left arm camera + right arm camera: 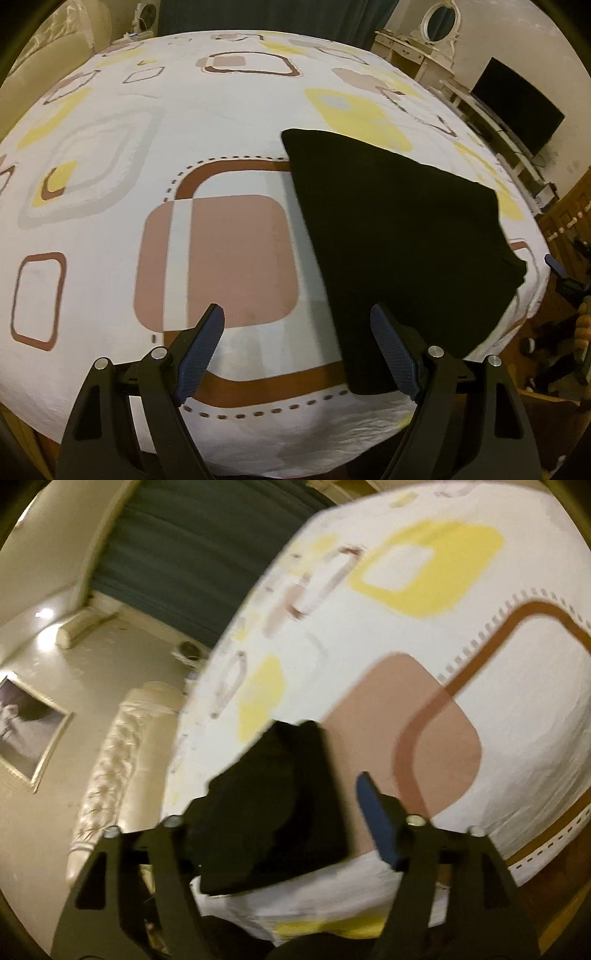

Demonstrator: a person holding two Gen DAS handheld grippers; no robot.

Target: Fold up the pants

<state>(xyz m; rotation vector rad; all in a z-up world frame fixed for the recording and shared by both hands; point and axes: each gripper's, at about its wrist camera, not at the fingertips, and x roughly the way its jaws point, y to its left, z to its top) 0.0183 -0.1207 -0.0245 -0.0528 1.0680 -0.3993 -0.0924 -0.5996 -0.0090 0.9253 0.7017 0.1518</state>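
Observation:
Black pants lie folded into a flat, roughly triangular shape on the right part of a patterned bedsheet. My left gripper hovers open above the near edge, with nothing between its blue pads; its right fingertip overlaps the pants' left border. In the blurred right wrist view the pants lie on the sheet under my right gripper, whose jaws stand wide apart. The right blue pad is clear of the cloth; the left one is lost against the black fabric.
A white dressing table with an oval mirror and a dark monitor stand beyond the bed's right side. A tufted headboard, a dark curtain and a framed picture show past the bed.

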